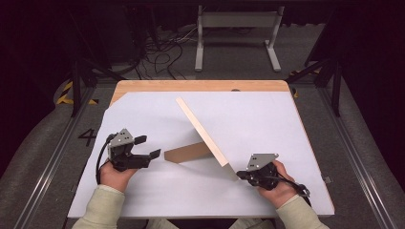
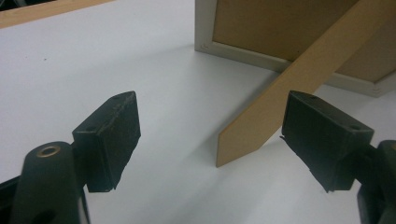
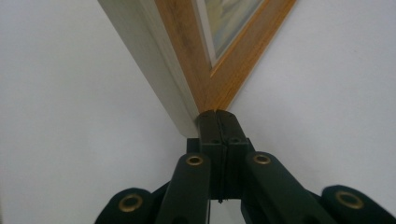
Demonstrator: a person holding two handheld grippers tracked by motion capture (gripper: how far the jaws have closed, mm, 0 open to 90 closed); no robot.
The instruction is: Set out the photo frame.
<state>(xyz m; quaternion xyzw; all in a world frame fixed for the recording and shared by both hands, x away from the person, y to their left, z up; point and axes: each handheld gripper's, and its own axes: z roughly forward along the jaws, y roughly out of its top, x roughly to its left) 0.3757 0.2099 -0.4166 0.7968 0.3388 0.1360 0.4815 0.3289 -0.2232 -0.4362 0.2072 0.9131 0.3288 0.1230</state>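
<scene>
Frame: upright at table centre, propped on easel leg. Right gripper pinched shut at near corner; left gripper spread beside leg. Apparently stood; release pending.

Both forearms wear long cream sleeves of a soft knit, with ribbed cuffs at the wrists. Each hand carries a black gripper. The left gripper has a blocky black body topped by a grey three-cornered plate dotted with small dark screw holes, and a black cable loops from its rear past the left hand. Its two jaws are matte black rectangular blocks with scuffed, rough faces and a small hole in each top. The right gripper bears the same grey plate and a black cable trailing past the right hand. Its black linkage arms show brass-coloured rivets at the pivots.
</scene>
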